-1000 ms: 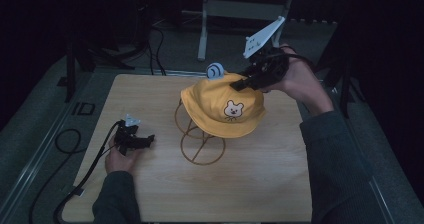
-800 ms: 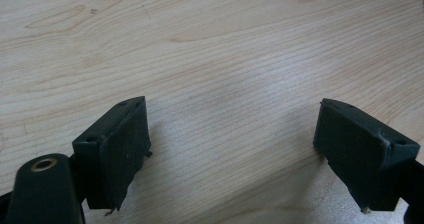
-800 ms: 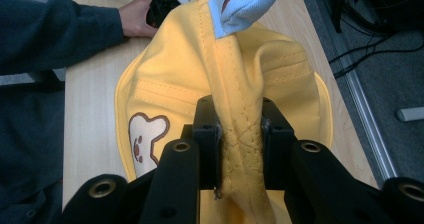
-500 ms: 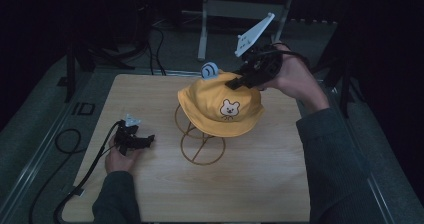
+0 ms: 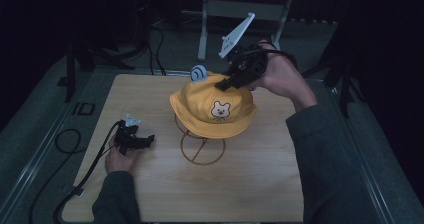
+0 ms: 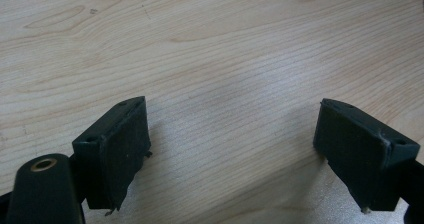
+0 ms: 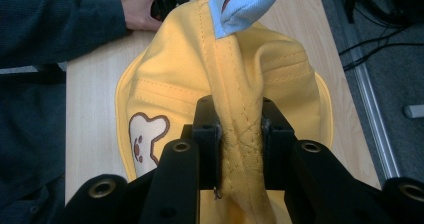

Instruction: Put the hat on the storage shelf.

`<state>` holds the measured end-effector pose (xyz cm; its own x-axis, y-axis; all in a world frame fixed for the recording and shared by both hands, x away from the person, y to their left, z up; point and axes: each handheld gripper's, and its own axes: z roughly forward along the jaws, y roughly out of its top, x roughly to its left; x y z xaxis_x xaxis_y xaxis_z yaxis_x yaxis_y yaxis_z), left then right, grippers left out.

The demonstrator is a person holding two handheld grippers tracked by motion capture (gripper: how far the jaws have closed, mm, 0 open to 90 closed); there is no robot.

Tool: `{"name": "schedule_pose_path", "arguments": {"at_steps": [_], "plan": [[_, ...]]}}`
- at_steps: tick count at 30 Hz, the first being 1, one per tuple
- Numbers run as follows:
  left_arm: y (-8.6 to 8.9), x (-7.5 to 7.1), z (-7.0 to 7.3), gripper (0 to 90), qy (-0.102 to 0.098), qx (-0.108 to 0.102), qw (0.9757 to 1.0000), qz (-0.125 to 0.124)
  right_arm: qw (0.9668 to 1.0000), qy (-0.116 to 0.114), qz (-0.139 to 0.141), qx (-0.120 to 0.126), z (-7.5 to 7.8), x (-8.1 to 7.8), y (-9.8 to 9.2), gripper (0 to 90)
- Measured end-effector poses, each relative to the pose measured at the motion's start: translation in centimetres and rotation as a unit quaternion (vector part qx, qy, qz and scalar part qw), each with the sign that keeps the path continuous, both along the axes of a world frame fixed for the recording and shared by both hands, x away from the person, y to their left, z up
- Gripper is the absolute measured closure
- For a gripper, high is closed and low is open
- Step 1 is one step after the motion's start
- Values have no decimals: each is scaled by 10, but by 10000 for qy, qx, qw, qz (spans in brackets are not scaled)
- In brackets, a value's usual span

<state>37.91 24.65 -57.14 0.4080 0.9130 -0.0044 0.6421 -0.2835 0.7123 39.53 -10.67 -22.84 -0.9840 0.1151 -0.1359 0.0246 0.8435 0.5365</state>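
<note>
A yellow child's hat (image 5: 212,109) with a bear face on its front and a light blue ear (image 5: 199,73) sits over a wire stand (image 5: 202,149) in the middle of the wooden table (image 5: 260,174). My right gripper (image 5: 222,85) is shut on a pinched fold of the hat's crown; in the right gripper view the yellow hat (image 7: 200,84) bunches between the pads (image 7: 207,134). At the table's left my left gripper (image 5: 142,141) lies low on the wood, open, and in the left gripper view its gripper (image 6: 232,139) has bare table between the jaws.
The stand's round wire base (image 5: 200,156) rests on the table in front of the hat. A black cable (image 5: 75,184) trails off the table's left front. Dark floor, cables and a metal frame (image 5: 240,9) lie beyond the far edge.
My right gripper has carried the hat's crown a little to the left and away, shifting the hat on the stand. The left gripper has stayed still.
</note>
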Motion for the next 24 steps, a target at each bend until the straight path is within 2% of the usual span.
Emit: {"name": "schedule_pose_path", "arguments": {"at_steps": [6,18,19,24], "plan": [[0,0,0,145,0,2,10000,-1,10000,43,-8,-49,-5,5,8,746],[0,0,0,145,0,2,10000,-9,9999,40,19,-156,-3,4,22,744],[0,0,0,145,1,2,10000,-9,9997,51,53,-251,-6,4,29,743],[0,0,0,146,0,1,10000,-10,9991,81,63,-418,-17,8,41,742]]}}
